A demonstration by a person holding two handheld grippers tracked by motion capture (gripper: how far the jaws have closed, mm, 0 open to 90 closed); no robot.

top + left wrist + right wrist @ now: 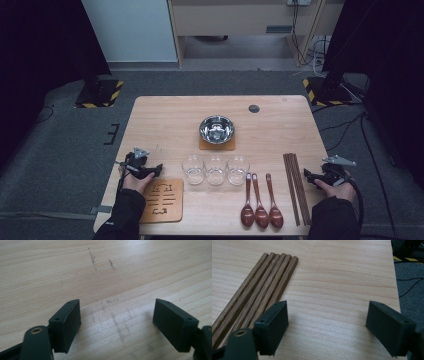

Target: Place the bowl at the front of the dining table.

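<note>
Wooden table (pixel 165 115) under us — both grippers gape empty, left gripper (pixel 156 170) mid-left, right gripper (pixel 309 176) beside the chopsticks (pixel 296 187) lower right; we judge a hasty pinch could scatter them.

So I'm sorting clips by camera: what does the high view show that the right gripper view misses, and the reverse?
High view alone: steel bowl on its coaster, three glasses, three spoons, the slotted trivet and the left tool. Right gripper view alone: the right tool seen close up, jaws apart with nothing between them, over bare wood beside the sticks. Both share the wooden sticks and the table.
</note>
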